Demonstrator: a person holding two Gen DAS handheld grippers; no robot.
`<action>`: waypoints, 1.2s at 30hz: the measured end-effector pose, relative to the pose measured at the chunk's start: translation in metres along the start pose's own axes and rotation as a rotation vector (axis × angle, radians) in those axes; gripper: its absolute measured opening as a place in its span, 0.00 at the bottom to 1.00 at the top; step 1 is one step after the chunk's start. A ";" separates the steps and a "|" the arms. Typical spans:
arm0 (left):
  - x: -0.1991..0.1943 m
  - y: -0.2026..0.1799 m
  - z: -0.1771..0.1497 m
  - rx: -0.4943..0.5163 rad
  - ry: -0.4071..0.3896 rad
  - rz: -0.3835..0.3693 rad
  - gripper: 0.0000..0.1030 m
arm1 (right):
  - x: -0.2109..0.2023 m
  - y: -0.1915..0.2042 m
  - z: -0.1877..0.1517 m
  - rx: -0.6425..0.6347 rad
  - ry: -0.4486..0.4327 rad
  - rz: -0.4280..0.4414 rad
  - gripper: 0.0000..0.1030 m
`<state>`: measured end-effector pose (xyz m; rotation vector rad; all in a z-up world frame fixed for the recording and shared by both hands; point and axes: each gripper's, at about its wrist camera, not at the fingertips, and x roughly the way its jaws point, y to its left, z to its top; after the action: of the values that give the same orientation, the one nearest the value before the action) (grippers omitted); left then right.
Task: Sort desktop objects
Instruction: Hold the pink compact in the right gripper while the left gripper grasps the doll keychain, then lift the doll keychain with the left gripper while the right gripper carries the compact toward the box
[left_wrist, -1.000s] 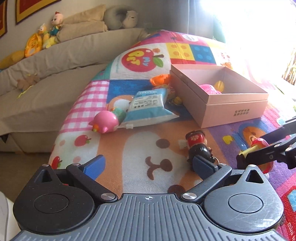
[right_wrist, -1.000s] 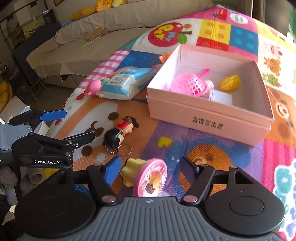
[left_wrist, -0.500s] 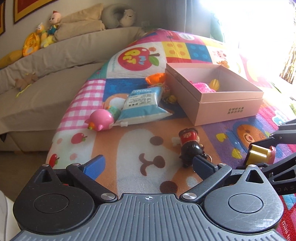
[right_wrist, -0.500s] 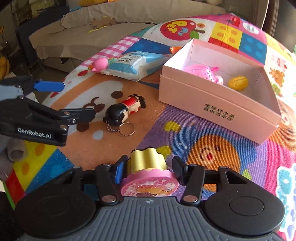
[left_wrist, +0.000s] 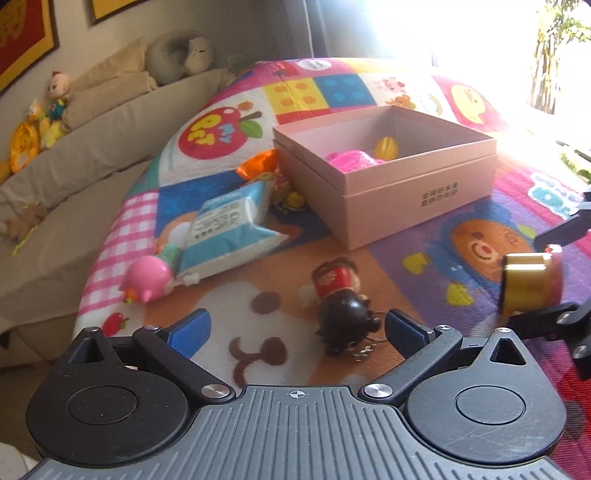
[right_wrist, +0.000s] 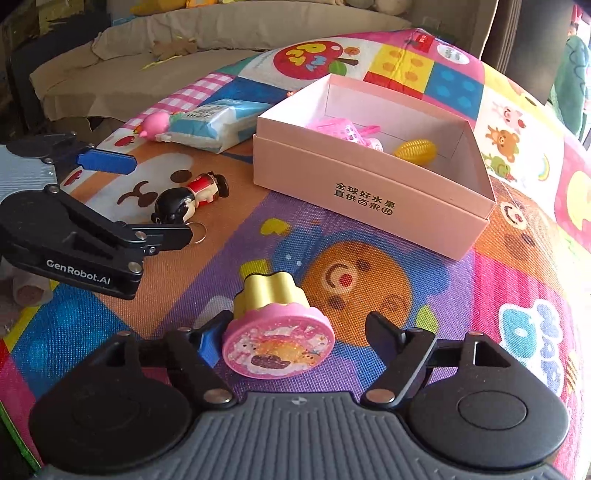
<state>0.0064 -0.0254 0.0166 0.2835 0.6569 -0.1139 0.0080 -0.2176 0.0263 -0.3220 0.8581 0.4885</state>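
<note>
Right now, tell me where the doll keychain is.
In the left wrist view, the doll keychain lies on the mat just ahead of the left gripper, by its right finger, with the pink box beyond it.

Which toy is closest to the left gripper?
The little doll keychain with black hair and a red shirt, lying just ahead of the left gripper. The pink bird toy lies farther off, by the tissue pack.
</note>
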 end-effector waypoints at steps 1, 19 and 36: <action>0.000 0.006 -0.001 0.007 -0.001 0.038 1.00 | -0.001 0.000 -0.001 -0.003 -0.001 -0.006 0.80; 0.023 0.011 0.011 -0.181 0.054 -0.064 1.00 | -0.001 -0.003 -0.014 0.034 -0.021 -0.028 0.88; -0.014 0.019 -0.014 -0.153 0.058 -0.095 0.69 | -0.014 -0.005 -0.003 0.013 -0.023 0.014 0.51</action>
<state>-0.0089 -0.0031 0.0184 0.1087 0.7333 -0.1462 0.0012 -0.2272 0.0362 -0.2977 0.8410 0.4981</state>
